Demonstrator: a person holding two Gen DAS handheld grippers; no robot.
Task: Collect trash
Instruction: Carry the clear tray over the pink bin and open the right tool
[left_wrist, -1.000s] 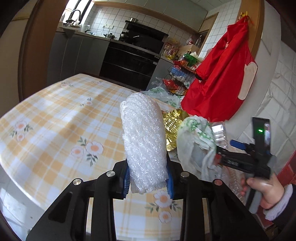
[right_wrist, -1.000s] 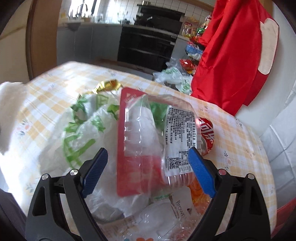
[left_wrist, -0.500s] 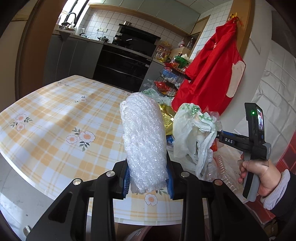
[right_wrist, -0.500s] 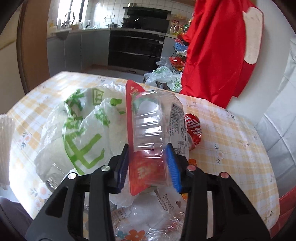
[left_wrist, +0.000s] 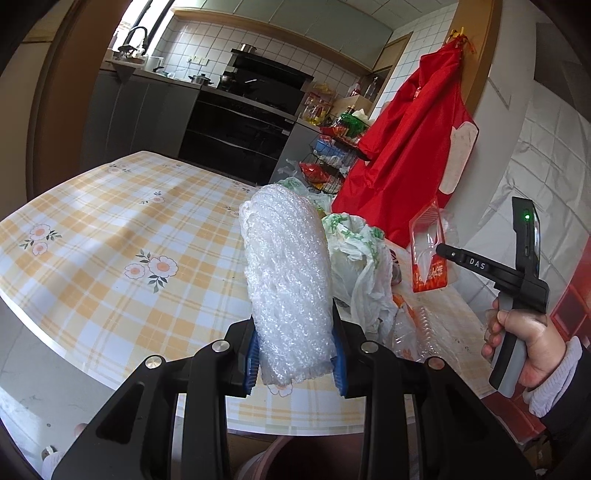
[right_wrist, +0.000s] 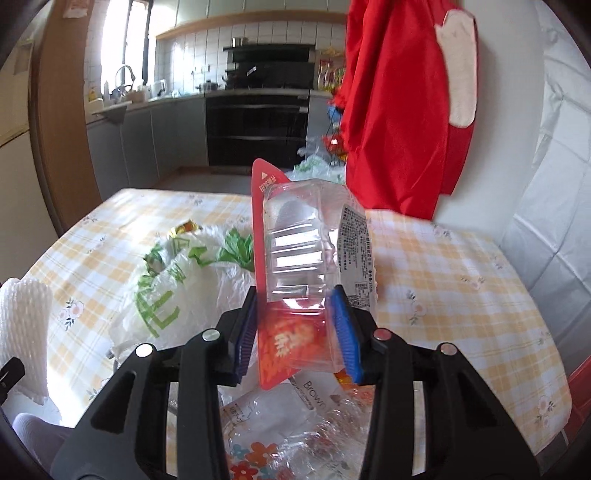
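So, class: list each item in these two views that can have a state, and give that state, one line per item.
Left tool: shut on the foam net.
Foam net: gripped, held upright, off the table.
Right tool: shut on the clear plastic package.
Clear plastic package: gripped, lifted above the table, empty-looking.
White plastic bag: crumpled, lying on the table.
Red apron: hanging.

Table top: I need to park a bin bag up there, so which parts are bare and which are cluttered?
Bare: the checked cloth left of the foam net, toward the kitchen, and the strip right of the plastic tray, toward the white wall. Crowded: the middle and near edge, with the white-green bag and clear wrappers.
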